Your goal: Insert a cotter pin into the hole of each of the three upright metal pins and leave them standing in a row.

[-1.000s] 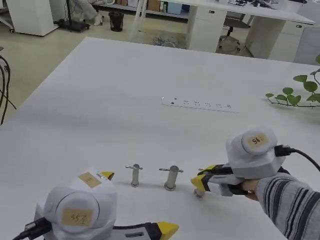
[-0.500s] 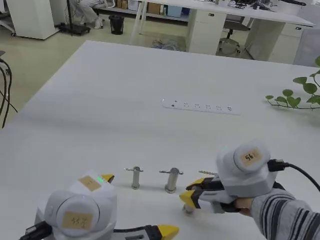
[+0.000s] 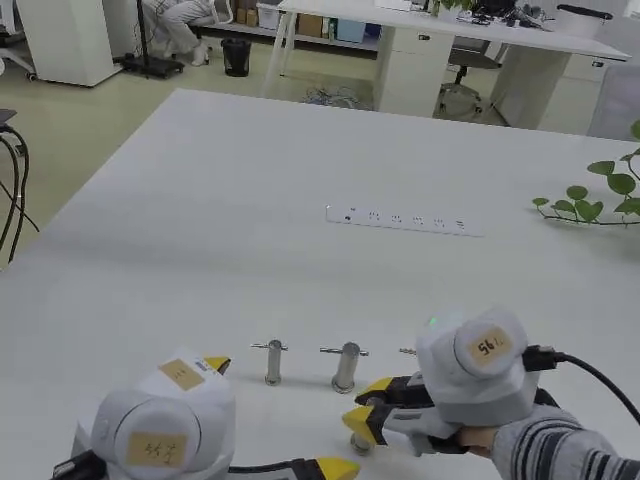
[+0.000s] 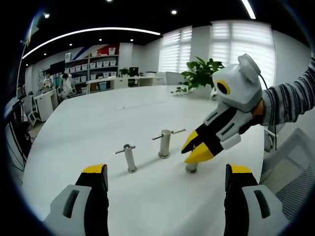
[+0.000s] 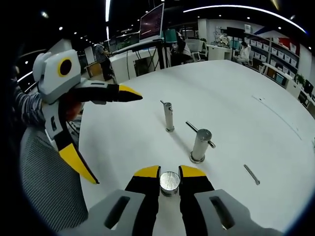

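Third metal pin (image 5: 170,182), a smooth flat-topped cylinder, sits clamped in the right tool (image 5: 170,173); left tool (image 4: 167,170) gapes empty.

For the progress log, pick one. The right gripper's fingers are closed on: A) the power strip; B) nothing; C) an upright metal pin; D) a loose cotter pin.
C: the right gripper clamps the round top of the metal pin between its fingers, while the cotter pin lies loose on the table.

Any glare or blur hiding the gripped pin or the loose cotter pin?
Right gripper view: fisheye bends the edges, but the held pin and loose cotter pin are sharp. Head view: even light, soft shadows; right gripper covers most of that pin.
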